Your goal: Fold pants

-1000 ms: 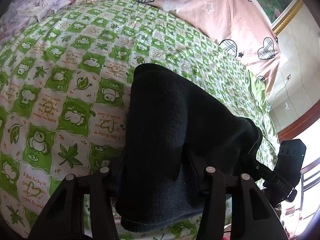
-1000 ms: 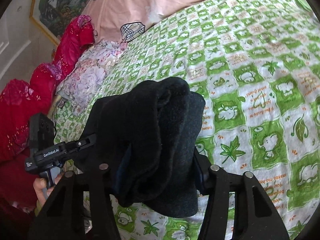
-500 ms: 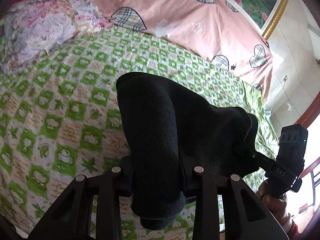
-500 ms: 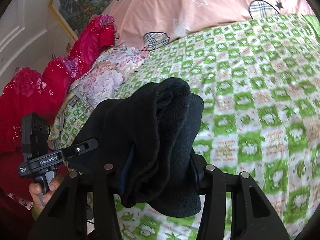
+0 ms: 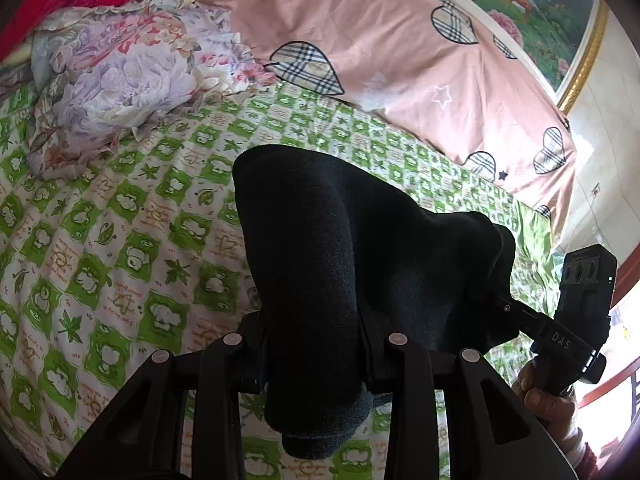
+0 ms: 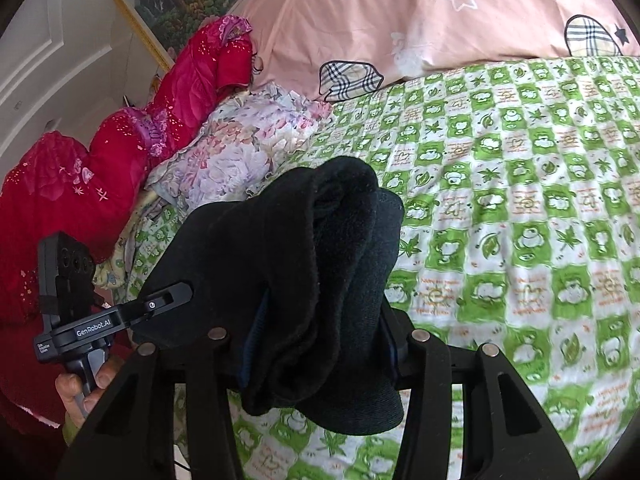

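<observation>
- Left gripper (image 5: 314, 344): jaws clamped on a thick bunched fold of the black pants (image 5: 320, 264); fabric fills the gap and hangs out below the fingers.
- Right gripper (image 6: 320, 340): jaws narrow, clamped on the other end of the pants (image 6: 304, 264), several layers stacked between the fingers.
- Pants sit centre frame in both views, stretched between the two grippers, held above the green checked sheet (image 5: 120, 248).
- Left view: right gripper at the right edge, a hand (image 5: 548, 400) on its handle.
- Right view: left gripper at lower left, fingers (image 6: 76, 390) around its grip.
- Pink quilt (image 5: 400, 60) across the top, floral pillow (image 5: 120, 80) upper left.
</observation>
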Motion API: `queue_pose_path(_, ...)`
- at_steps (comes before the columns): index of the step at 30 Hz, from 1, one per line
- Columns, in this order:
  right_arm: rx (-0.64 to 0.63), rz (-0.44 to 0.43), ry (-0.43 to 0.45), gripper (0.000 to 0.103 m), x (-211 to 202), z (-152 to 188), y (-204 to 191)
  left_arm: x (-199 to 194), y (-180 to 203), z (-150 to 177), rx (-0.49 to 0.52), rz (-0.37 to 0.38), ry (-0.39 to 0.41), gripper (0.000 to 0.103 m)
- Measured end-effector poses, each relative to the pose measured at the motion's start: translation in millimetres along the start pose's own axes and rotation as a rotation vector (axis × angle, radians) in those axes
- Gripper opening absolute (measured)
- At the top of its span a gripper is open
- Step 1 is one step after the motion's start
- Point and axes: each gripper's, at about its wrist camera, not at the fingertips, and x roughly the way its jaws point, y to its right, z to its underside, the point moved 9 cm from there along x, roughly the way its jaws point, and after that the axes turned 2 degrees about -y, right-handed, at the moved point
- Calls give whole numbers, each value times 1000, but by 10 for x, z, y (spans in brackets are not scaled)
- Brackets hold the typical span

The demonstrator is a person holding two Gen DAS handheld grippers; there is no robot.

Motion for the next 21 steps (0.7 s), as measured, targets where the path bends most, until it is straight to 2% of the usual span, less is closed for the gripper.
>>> queue_pose_path(9,-5,-4,-34,49,346,-136,71,164,-192,-136,-23,-35,-3,33)
queue_pose_path(15,7,3,-79,50,554,-104,181,307,-313,-131,-40,-46,-33,33)
queue_pose_path(18,15,12,-93,53,614,-80,246,342,-342,-99,-41,-46,-43,34)
queue_pose_path(21,19,27,-101,58,638,-63,313,371,-364,-72,-43,-40,-49,39)
